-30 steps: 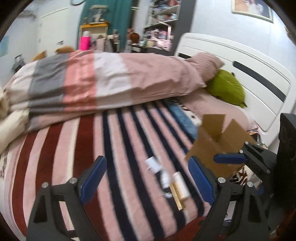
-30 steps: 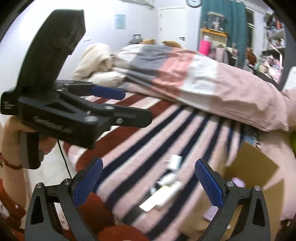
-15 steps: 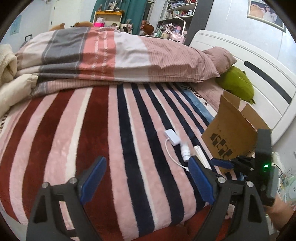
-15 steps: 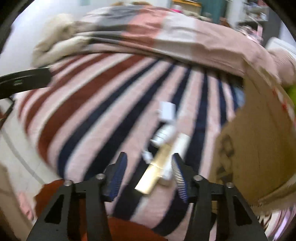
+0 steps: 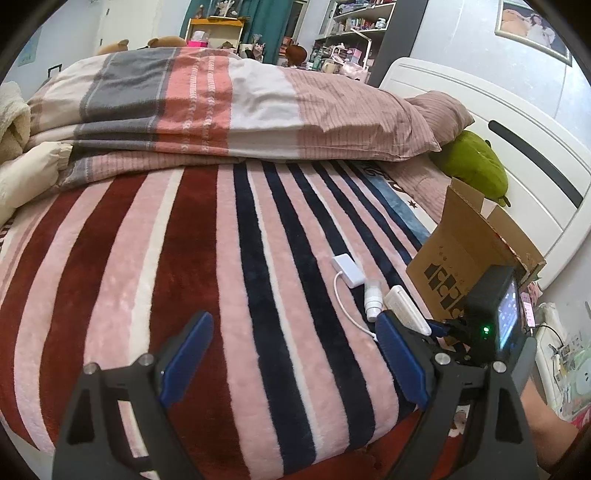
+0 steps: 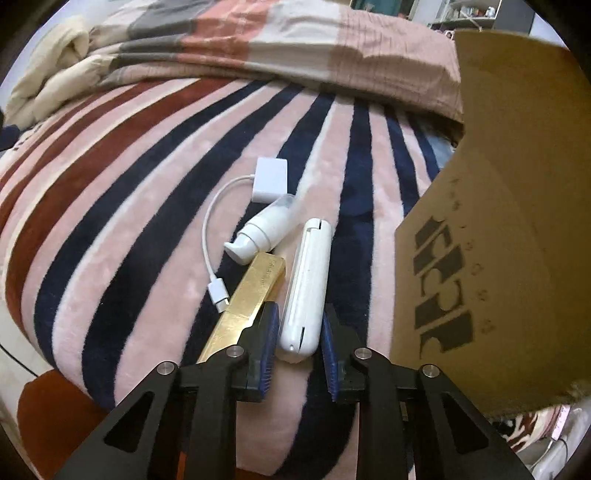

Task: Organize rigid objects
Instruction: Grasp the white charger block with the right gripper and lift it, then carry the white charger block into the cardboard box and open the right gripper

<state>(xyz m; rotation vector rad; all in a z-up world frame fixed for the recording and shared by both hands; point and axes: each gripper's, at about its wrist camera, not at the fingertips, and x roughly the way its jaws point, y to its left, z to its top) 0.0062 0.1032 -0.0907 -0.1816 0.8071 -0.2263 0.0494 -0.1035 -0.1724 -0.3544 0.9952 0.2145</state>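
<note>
Right gripper (image 6: 298, 334) has its blue pads on either side of the near end of the white oblong case (image 6: 306, 284); the pads look to be touching or nearly touching its sides, so I read it as clamped on the case, which lies flat on the blanket (image 6: 140, 206), not lifted. Grabbing the short end makes sense: the case lies lengthwise along the fingers, and the gold box (image 6: 247, 299) sits tight against its left flank, so the left pad has to wedge into that seam. Risk is dragging the gold box along. Cardboard box (image 6: 491, 236) stands just right of the case, open flaps up, probably the drop target, so it's a short carry. The white pump bottle (image 6: 264, 230) lies on its side just beyond the gold box's far end, and the white adapter (image 6: 271, 179) sits beyond that, its cable (image 6: 210, 236) looping back to a plug beside the gold box. Left gripper (image 5: 291, 363) is spread wide, holding nothing, hovering over the blanket left of the cardboard box (image 5: 465, 266), clear of the pile. The surface is a plush striped blanket on a bed: soft, so parts sink a bit and pads can snag pile. Past the cardboard box: folded duvet (image 5: 229, 107), green plush (image 5: 476, 170), white headboard (image 5: 517, 155), cluttered shelves (image 5: 343, 33).
</note>
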